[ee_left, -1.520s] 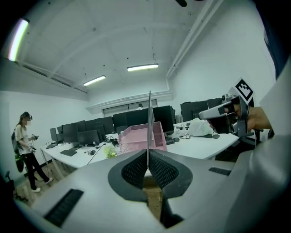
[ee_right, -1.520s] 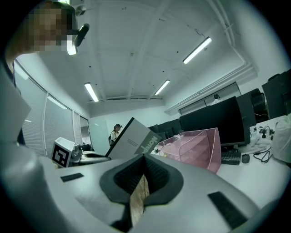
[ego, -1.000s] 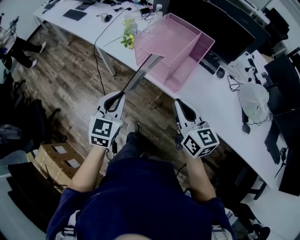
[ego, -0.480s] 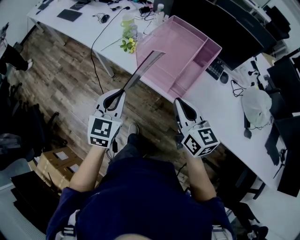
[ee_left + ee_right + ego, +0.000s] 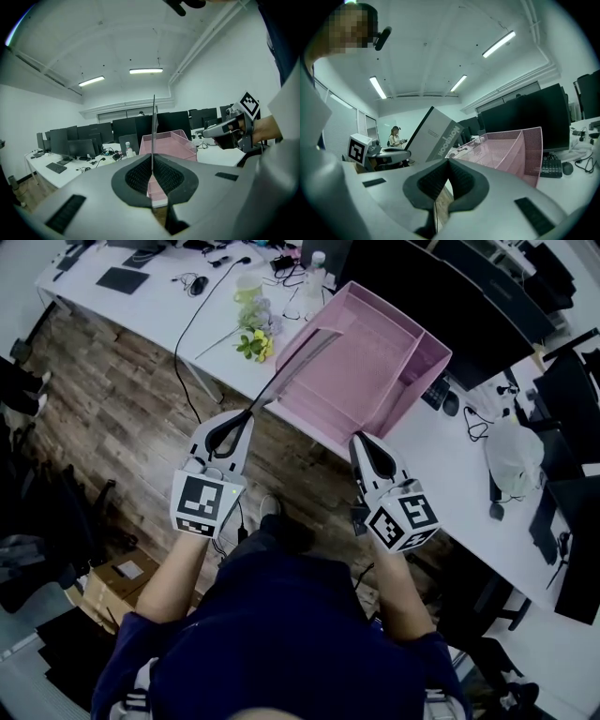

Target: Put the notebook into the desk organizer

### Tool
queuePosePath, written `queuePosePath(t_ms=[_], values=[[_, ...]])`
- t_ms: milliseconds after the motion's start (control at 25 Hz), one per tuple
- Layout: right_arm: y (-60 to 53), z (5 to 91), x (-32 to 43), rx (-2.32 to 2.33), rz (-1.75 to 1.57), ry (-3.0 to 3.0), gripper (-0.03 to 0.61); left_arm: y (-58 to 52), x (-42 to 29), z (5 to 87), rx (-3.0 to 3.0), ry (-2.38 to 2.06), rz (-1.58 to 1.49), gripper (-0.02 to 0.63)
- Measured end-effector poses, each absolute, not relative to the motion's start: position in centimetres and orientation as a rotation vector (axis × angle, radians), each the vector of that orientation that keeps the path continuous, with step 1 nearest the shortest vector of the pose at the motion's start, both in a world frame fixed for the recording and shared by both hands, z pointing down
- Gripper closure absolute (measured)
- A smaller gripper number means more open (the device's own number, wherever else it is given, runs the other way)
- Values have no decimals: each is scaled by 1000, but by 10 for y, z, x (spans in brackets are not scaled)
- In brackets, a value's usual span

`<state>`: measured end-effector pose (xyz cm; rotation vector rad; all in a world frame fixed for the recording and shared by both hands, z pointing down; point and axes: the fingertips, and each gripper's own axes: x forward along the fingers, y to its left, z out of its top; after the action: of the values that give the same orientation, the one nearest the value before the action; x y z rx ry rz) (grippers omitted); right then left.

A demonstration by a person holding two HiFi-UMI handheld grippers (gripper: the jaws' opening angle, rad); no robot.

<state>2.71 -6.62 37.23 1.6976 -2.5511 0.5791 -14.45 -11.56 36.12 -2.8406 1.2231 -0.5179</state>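
My left gripper (image 5: 246, 420) is shut on the near edge of a thin grey notebook (image 5: 292, 371). The notebook is seen edge-on and slants up toward the pink mesh desk organizer (image 5: 370, 371), with its far end over the organizer's big compartment. In the left gripper view the notebook (image 5: 153, 133) stands as a thin vertical line between the pads of the left gripper (image 5: 152, 171), with the organizer (image 5: 171, 140) behind it. My right gripper (image 5: 362, 441) hovers shut and empty before the desk edge, to the right of the notebook (image 5: 436, 136). The right gripper view also shows the organizer (image 5: 511, 150).
The organizer stands on a white desk (image 5: 441, 460) with dark monitors (image 5: 431, 287) behind it. Flowers (image 5: 253, 343), cables and a white bag (image 5: 514, 451) also lie on the desk. A keyboard (image 5: 551, 166) sits right of the organizer. Cardboard boxes (image 5: 117, 577) stand on the wooden floor.
Both grippers have come closer to the desk. The notebook's far end has moved from before the organizer's front edge to over its big compartment.
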Motion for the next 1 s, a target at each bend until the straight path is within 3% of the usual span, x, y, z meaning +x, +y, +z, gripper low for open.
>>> queuePosePath(t_ms=[1000], values=[[-110,368,28,1788,572,-2518,574,-176,-122,349,-2865,1082,-481,580]])
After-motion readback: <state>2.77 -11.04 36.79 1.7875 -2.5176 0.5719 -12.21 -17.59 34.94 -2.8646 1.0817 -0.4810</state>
